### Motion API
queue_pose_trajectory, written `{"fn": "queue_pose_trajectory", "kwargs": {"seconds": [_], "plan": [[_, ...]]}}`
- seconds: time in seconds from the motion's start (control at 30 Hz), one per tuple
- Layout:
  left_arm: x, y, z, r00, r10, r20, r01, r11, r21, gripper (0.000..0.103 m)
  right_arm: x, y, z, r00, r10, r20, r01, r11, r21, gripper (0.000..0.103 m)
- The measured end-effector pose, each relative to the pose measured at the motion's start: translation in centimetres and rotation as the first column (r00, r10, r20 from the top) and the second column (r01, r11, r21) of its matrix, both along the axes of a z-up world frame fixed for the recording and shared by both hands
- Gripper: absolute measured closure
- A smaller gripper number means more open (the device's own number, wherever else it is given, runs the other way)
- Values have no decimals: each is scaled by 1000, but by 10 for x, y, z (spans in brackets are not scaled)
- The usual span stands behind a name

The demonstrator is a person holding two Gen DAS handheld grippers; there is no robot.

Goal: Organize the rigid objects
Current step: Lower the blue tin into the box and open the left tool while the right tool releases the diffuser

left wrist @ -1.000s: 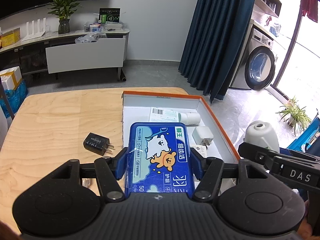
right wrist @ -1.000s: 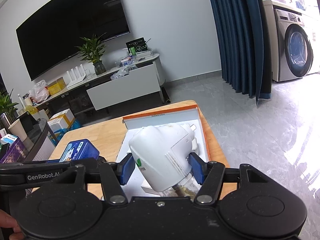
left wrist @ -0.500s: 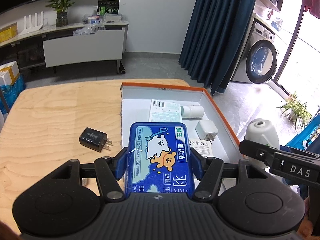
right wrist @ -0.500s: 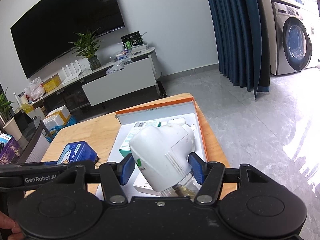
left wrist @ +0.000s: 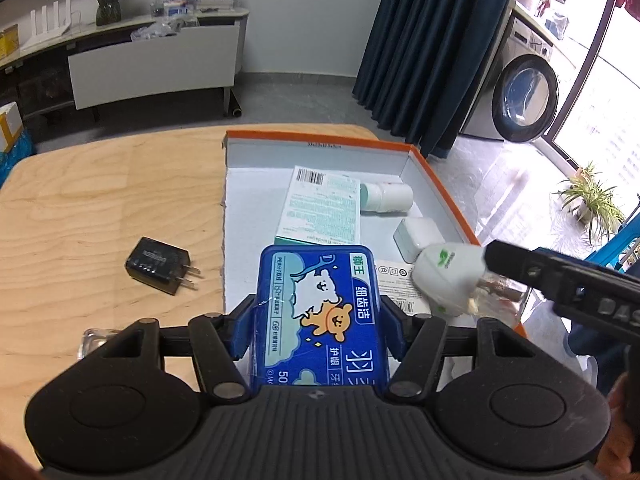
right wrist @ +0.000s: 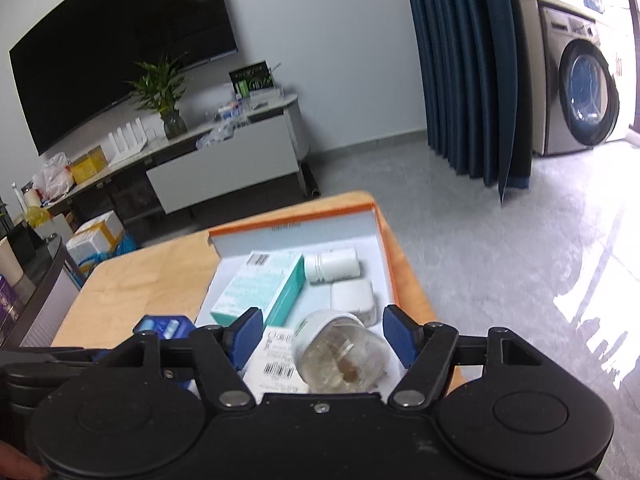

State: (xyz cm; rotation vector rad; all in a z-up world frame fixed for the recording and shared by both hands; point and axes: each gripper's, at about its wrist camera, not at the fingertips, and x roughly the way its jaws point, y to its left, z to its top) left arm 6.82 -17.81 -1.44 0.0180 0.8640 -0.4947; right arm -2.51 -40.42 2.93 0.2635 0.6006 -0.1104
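White plug adapter has just dropped out of the right gripper: its jaws have just been opening, the blue pads now stand clear on either side, and the adapter lies between them on the floor of the orange-rimmed box, near the box's front right corner, partly on a printed white leaflet. A moment ago it was clamped there and held above the box, so that piece looks delivered, and the right gripper has nothing in its grasp. The left gripper is clenched on a blue tin with a cartoon bear on the lid, held over the box's near edge; I judge it goes in next, probably into the bare left half. Already inside are a teal carton, a white bottle lying on its side by the far right corner, and a white charger along the right wall. A black charger remains out on the wooden desk, just left of the box, so the sorting is not finished. Beyond the desk the room shows a low white media unit with a potted plant, a dark wall screen, navy curtains and a washing machine near bright windows
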Motion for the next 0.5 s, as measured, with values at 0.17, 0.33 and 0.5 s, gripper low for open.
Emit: {"fn": "queue_pose_trajectory", "kwargs": {"seconds": [0.17,0.33,0.5], "plan": [[10,-3,-6,1000,12,-17,-12,1000,14,27,-8,-2,7,1000,-17,25,18,1000,-15,23],[5,11,4,999,41,-7,-42,999,-20,23,-14,0,16,999,-17,51,18,1000,-16,23],[-9,32,19,997,76,31,-75,997,-27,19,-14,17,20,998,30,53,-29,999,-23,22]]}}
